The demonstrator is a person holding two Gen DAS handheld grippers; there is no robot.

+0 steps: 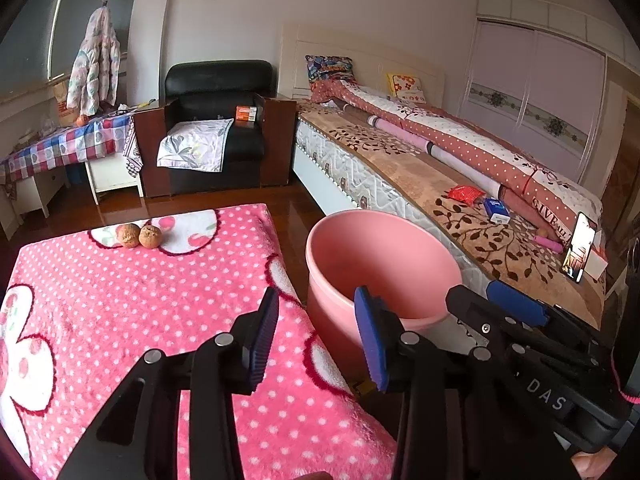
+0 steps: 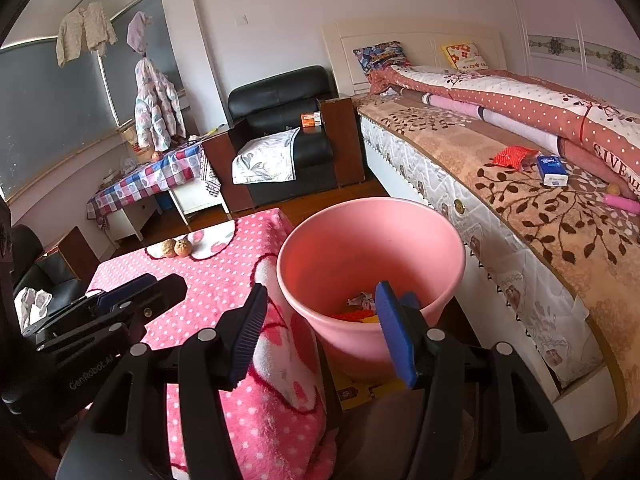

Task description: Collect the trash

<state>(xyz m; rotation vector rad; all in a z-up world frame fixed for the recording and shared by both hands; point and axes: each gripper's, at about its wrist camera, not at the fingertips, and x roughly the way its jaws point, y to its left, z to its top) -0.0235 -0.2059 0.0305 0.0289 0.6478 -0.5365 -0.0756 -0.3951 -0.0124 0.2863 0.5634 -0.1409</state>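
Both your left claw (image 1: pixel 316 336) and right claw (image 2: pixel 320 332) gape empty beside the pink bucket (image 2: pixel 320 240), so reach past it squarely for the two walnuts (image 1: pixel 139 235) on the table (image 1: pixel 160 300).

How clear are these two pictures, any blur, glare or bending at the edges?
Left wrist view: sharp in the middle, the bed edge bows from fisheye distortion, dark corners, soft daylight, faint sheen on the wood floor. Right wrist view: same bending and dark rim, the pink bucket crisp, its inside shaded, no hard glare.
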